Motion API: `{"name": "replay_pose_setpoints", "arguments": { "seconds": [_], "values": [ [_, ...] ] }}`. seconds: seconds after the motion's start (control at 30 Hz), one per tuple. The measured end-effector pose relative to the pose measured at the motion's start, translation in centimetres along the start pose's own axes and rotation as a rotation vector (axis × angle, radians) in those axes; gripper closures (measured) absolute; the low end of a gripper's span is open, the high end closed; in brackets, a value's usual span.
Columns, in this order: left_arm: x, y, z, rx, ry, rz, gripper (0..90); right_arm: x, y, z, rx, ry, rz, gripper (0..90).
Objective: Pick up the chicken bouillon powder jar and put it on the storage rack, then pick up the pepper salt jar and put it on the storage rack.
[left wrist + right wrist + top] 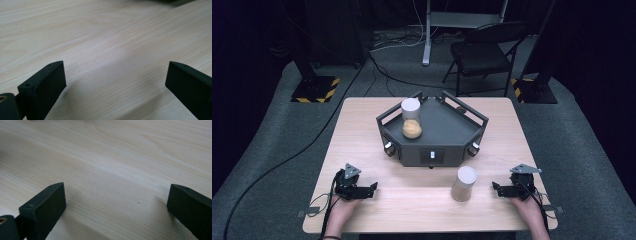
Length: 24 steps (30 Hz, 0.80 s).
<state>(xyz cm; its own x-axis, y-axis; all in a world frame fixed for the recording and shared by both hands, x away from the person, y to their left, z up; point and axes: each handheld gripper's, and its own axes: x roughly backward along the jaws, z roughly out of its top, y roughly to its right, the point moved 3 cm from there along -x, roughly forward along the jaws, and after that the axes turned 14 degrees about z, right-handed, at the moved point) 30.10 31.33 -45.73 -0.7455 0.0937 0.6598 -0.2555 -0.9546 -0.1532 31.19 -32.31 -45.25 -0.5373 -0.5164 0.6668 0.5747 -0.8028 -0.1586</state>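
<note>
**Both grippers rest open on the table, the cylinder stands near the right one**

In the high view, a light wooden table [362,125] carries a dark grey tray [447,135] with low walls and angled corners, placed at the middle and toward the far side. Inside the tray, at its left part, stands a white-topped cylinder [410,107], and just in front of it lies a round, tan, bread-like object [412,129]; the two seem to touch, but I cannot tell for sure.

A second cylinder [464,183], beige with a white top, stands upright on the bare table in front of the tray, at its right side. The right gripper [498,188] lies near this cylinder, to the right of it, with its jaws pointing toward it but apart from it. The left gripper [371,189] lies well apart from it, at the left side of the table, jaws pointing inward too.

Each gripper is held by a hand near the table's front edge. In the left gripper view and the right gripper view, the two black jaws of each stand wide apart, with nothing but wood grain between them, so both are released and hold nothing.
</note>
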Motion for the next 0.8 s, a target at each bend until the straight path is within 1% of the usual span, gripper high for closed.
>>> {"name": "replay_pose_setpoints", "arguments": {
  "seconds": [0.13, 0.27, 0.8],
  "values": [
    [-0.33, 0.02, 0.03, 0.004, -0.018, 0.003, 1.8, 0.0, 0.0, 0.0, 0.0, 0.0, 0.0, 1.4],
    [-0.36, 0.16, 0.06, 0.0, -0.02, 0.006, 0.0, 0.0, 0.0, 0.0, 0.001, 0.0, 0.0, 1.4],
    [-0.37, 0.19, 0.07, 0.0, -0.021, 0.007, 0.0, 0.0, -0.02, 0.01, 0.0, -0.001, -0.001, 1.3]
  ]
}}
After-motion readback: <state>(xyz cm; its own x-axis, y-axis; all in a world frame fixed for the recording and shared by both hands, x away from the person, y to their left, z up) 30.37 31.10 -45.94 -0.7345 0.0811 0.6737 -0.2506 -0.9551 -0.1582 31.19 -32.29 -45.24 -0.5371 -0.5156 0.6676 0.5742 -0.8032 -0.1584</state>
